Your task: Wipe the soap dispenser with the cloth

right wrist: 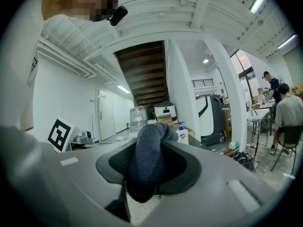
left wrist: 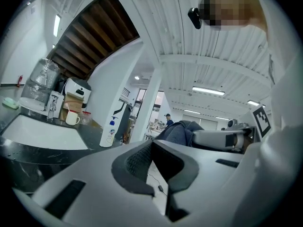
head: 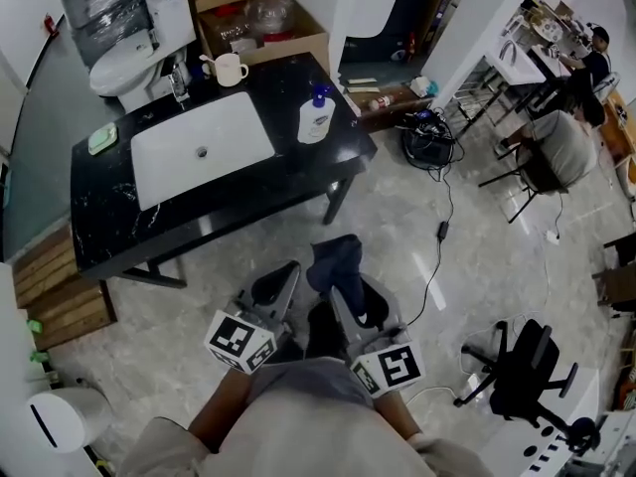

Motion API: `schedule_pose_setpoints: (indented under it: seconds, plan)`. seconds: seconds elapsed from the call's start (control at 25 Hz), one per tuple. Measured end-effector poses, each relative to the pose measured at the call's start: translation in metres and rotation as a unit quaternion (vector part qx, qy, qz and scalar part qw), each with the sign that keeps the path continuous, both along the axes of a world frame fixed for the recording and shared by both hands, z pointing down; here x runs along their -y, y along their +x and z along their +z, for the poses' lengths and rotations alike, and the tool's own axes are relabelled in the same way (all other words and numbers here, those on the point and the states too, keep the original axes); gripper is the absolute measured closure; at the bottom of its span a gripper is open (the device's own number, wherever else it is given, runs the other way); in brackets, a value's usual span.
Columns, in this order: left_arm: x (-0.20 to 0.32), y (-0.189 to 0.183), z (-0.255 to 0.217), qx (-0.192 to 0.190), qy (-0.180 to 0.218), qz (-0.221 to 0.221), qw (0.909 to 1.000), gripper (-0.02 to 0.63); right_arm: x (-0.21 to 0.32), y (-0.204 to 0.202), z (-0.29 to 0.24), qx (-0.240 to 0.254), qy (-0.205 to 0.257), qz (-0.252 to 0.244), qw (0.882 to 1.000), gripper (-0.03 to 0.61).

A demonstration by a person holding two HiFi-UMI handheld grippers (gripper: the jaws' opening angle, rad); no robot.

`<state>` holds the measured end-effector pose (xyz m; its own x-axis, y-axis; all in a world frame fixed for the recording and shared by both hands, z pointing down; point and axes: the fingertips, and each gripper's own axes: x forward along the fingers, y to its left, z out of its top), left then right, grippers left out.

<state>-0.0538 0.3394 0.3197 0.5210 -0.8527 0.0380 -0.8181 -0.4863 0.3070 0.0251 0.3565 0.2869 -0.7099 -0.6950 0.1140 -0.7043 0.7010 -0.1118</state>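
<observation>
Soap dispenser (head: 316, 115) stands upright on the black bench (head: 104, 217), just right of the white sink (head: 202, 150), with nothing touching it. Cloth (head: 335, 258), a dark wad, is clenched in the right tool (head: 348, 291), well short of the bench. Left tool (head: 281, 284) is clamped together on nothing. Judgement: wiping not started; approach, first contact and all strokes are left.

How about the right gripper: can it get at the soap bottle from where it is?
Probably not from here. The right gripper, shut on the cloth, hangs over the floor short of the counter, where the soap bottle stands. Nothing blocks the way, so stepping closer should do.
</observation>
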Motion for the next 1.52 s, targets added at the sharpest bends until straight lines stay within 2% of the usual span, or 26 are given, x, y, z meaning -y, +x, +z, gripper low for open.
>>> schedule_pose_setpoints:
  seconds: [0.2, 0.4, 0.6, 0.8, 1.04, 1.24, 1.52]
  plan:
    - [0.043, 0.009, 0.001, 0.006, -0.012, 0.0, 0.9999, 0.607, 0.044, 0.006, 0.008, 0.007, -0.008, -0.006, 1.0, 0.446]
    - [0.097, 0.018, -0.003, 0.002, 0.0, -0.019, 0.9998, 0.608, 0.097, 0.017, 0.01, 0.012, -0.015, -0.018, 1.0, 0.446]
    - [0.15, 0.039, 0.006, 0.013, -0.01, -0.019, 0.9997, 0.607, 0.146, 0.032, 0.012, 0.019, -0.023, -0.034, 0.999, 0.446]
    - [0.195, 0.05, 0.004, 0.026, -0.014, -0.055, 0.998, 0.607, 0.19, 0.051, 0.01, 0.034, -0.027, -0.046, 0.998, 0.446]
    - [0.227, 0.066, -0.008, 0.051, -0.007, -0.071, 0.9961, 0.607, 0.225, 0.07, 0.007, 0.054, -0.022, -0.07, 0.996, 0.445]
    - [0.247, 0.056, -0.021, 0.085, -0.002, -0.096, 0.9918, 0.607, 0.246, 0.073, 0.005, 0.077, -0.027, -0.078, 0.994, 0.445]
    - [0.278, 0.017, -0.021, 0.11, -0.011, -0.155, 0.9817, 0.607, 0.273, 0.068, 0.011, 0.083, -0.039, -0.086, 0.992, 0.445]
